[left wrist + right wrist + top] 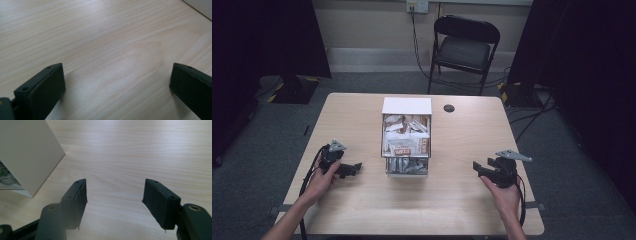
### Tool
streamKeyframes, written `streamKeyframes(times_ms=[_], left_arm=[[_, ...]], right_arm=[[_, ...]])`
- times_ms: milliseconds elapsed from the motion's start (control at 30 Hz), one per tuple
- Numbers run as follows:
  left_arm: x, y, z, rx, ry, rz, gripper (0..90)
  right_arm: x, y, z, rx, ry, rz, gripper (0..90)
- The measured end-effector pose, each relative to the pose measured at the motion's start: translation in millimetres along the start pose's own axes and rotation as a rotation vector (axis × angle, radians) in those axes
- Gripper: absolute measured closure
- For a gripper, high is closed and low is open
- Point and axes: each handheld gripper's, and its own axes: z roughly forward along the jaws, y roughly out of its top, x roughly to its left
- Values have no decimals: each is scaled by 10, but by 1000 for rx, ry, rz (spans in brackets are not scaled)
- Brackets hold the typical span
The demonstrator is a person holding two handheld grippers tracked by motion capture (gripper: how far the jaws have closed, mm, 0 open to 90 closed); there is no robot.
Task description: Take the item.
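The white drawer box (406, 137) stands mid-surface, its drawers pulled out and stuffed with packets. Both tools, left tool (352, 169) and right tool (480, 167), rest well apart from it with jaws spread and empty, so handling the box looks yet to begin.

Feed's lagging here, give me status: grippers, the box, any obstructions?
Left gripper open, empty, left of the box. Right gripper open, empty, on its right. Drawers pulled out, packets inside. Table between them bare.
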Motion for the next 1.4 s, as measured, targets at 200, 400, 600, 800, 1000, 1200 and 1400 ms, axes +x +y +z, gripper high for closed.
streamKeyframes(times_ms=[200, 400, 600, 800, 1000, 1200, 1400], left_arm=[[0, 0, 0, 0, 0, 0, 0], [1, 0, 0, 0, 0, 0, 0], [0, 0, 0, 0, 0, 0, 0], [0, 0, 0, 0, 0, 0, 0], [0, 0, 0, 0, 0, 0, 0], [0, 0, 0, 0, 0, 0, 0], [-1, -1, 0, 0, 1, -1, 0]], right_arm=[[55, 31, -56, -29, 28, -7, 424], [132, 82, -95, -32, 57, -30, 434], [204, 176, -170, -49, 93, -52, 461], [238, 260, -263, -72, 117, -51, 472], [299, 336, -342, -84, 144, -65, 492], [375, 423, -403, -79, 169, -87, 514], [447, 534, -452, -87, 189, -115, 525]])
